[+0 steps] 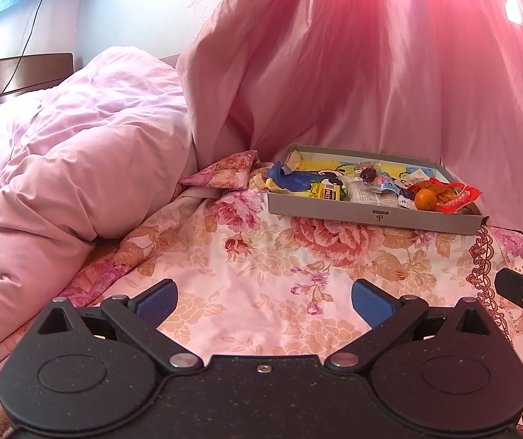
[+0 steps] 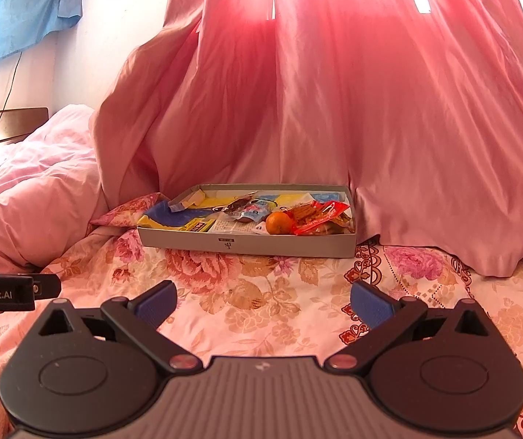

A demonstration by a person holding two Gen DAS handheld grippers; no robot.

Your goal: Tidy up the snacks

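Pink curtain (image 2: 389,109) hanging in folds behind a bed (image 2: 279,292) spread with a floral sheet, sunlight glowing red through the cloth. Rumpled pale pink duvet (image 1: 78,153) heaped at the left, against a dark wooden headboard (image 1: 16,73). Blue cloth (image 2: 16,11) pinned high on the white wall.

At the foot of the curtain, flat on the sheet: shallow grey box (image 2: 254,245), open-topped, long axis running left to right across both views, one long wall facing the cameras, small printed mark at its middle. Right corner of the box close against the curtain; left end just beside a floral pillow corner (image 1: 225,173).

Inside the box, snacks lying loose: yellow-and-blue packet (image 2: 177,219) along the left half, red wrapper (image 2: 320,216) holding brownish pieces at the right end, small clear-wrapped sweets (image 2: 247,210) in the middle, and a small orange (image 2: 279,223) resting just left of the red wrapper.

Well short of the box, over bare sheet: left gripper (image 1: 264,301) and right gripper (image 2: 263,301), side by side, each with blue-padded fingers (image 1: 157,301) spread wide apart, nothing between them. Edge of each gripper visible in the other's view.
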